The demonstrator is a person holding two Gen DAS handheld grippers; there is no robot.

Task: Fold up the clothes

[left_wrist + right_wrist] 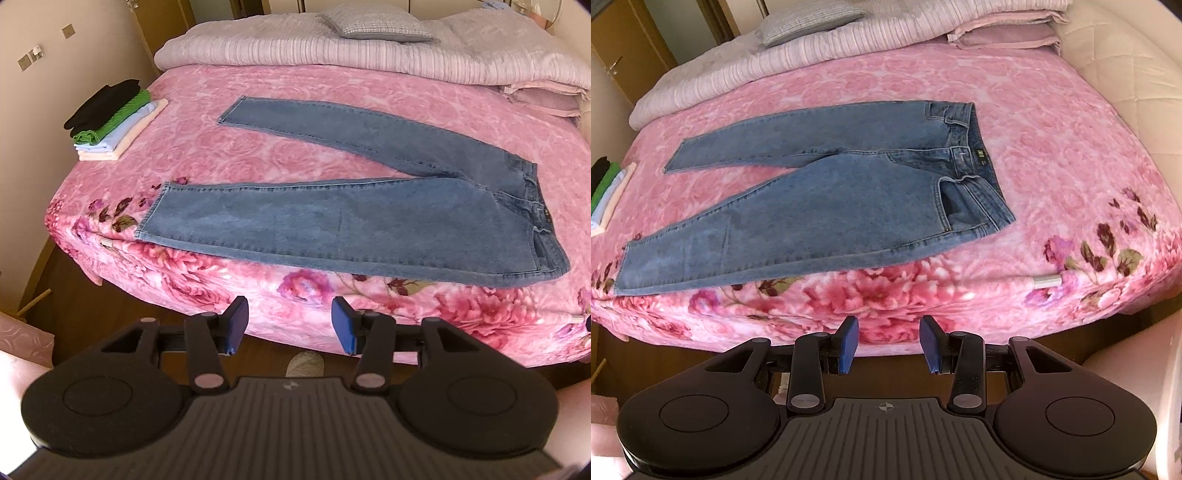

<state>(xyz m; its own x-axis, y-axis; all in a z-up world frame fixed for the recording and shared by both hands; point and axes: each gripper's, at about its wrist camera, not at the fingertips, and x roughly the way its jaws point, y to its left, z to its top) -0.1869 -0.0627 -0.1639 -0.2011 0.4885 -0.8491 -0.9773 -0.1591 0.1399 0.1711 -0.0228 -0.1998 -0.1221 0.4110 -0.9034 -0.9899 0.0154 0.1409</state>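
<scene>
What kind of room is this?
Most likely a home bedroom. A bed with a pink floral cover fills the view, with a pillow and folded quilt at its far side. Jeans lie spread on it beside a stack of folded clothes.

You have blue jeans (369, 218) spread flat and unfolded on the pink bed (295, 92), front up, legs splayed apart toward the left, waistband to the right. The near leg runs along the bed's front edge, slightly overhanging it.
</scene>
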